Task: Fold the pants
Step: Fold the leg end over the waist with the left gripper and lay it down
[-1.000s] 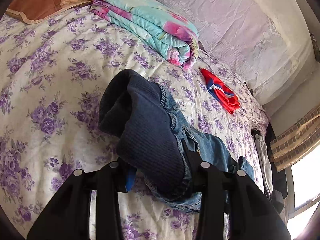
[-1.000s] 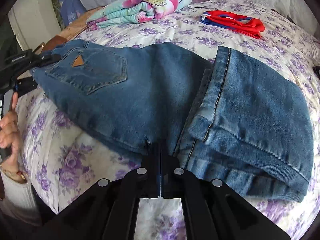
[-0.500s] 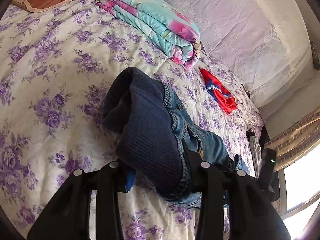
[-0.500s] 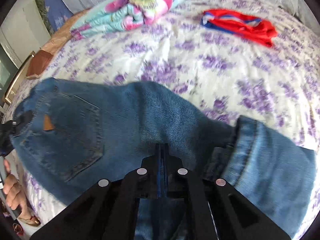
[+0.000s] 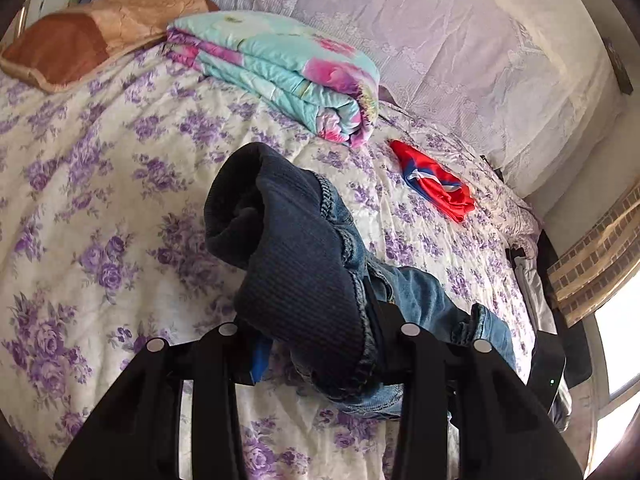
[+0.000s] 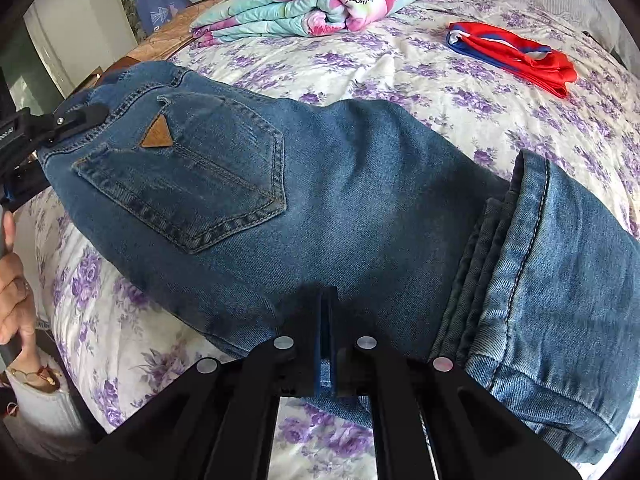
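Blue jeans (image 6: 340, 184) lie folded across the flowered bedspread (image 6: 460, 92), back pocket up, with the leg ends doubled over at the right. My right gripper (image 6: 326, 300) is shut on the near edge of the denim, where the cloth bunches at its tips. At the far left, my left gripper (image 6: 68, 124) clamps the waistband. In the left wrist view, the thick waist end of the jeans (image 5: 304, 264), dark lining outward, sits pinched between the left gripper (image 5: 316, 344) jaws. A person's hand (image 6: 12, 292) holds the left tool.
A folded turquoise and pink quilt (image 5: 280, 68) and a red and blue cloth (image 5: 436, 184) lie further back on the bed. A brown pillow (image 5: 92, 36) sits at the head. A lace-covered wall (image 5: 420, 32) runs behind, and a window (image 5: 616, 344) is at the right.
Both grippers shifted with the jeans still in them; the right wrist view swung up over the bed and came back down close to the denim. Both grips are unchanged.
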